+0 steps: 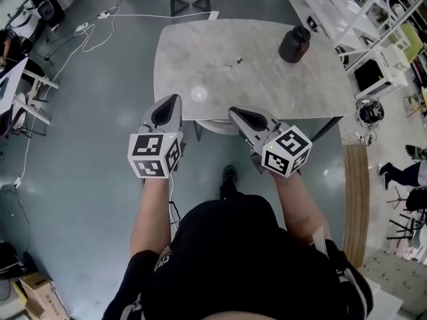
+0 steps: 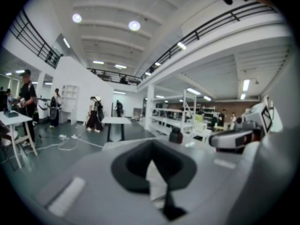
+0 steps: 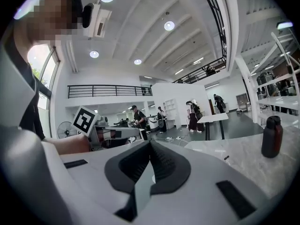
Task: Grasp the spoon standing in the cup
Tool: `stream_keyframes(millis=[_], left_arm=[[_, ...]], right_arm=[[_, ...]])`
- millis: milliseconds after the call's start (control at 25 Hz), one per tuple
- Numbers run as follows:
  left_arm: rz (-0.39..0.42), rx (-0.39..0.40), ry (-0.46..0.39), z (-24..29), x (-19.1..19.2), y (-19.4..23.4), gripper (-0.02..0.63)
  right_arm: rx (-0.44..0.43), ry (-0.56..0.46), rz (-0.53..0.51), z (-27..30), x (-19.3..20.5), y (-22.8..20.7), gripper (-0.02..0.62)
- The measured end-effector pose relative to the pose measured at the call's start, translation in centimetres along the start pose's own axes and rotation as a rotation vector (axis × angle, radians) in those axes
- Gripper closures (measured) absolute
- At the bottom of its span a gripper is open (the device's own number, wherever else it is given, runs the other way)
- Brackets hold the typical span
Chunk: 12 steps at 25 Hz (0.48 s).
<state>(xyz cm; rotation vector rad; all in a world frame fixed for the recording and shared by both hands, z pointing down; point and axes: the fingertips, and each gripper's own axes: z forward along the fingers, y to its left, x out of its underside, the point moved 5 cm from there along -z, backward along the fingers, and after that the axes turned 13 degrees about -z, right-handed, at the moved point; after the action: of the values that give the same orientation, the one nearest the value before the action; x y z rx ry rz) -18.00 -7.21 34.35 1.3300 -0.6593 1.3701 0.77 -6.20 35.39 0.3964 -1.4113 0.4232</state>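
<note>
A dark bottle-shaped container [image 1: 294,43] stands at the far right of the grey marble table [image 1: 200,52]; the right gripper view shows it as a capped dark bottle [image 3: 272,136]. I see no spoon and no open cup. A small dark bit [image 1: 235,63] lies mid-table. My left gripper [image 1: 175,99] hovers at the table's near edge, jaws together and empty [image 2: 151,161]. My right gripper [image 1: 233,111] hangs beside it, also at the near edge, jaws together with nothing between them [image 3: 151,144].
A white round stool [image 1: 217,125] sits under the table's near edge. Cables [image 1: 87,35] run over the grey floor at the left. White shelving [image 1: 347,12] lines the right side behind the table. People stand in the far hall [image 2: 93,114].
</note>
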Motion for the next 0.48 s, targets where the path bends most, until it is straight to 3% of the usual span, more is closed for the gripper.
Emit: stream_keyframes(millis=[240,480], left_arm=[[0.005,0.003,0.052,6.1,-0.1,-1.1,0.597],[0.027,-0.024,0.039,9.4,-2.2,-2.0,0.597]], right_arm=[[-0.006,0.000,0.052,0.7,1.5,-6.3,0.600],[-0.018,-0.031,0.064,0.6,1.3,-10.6,0.600]])
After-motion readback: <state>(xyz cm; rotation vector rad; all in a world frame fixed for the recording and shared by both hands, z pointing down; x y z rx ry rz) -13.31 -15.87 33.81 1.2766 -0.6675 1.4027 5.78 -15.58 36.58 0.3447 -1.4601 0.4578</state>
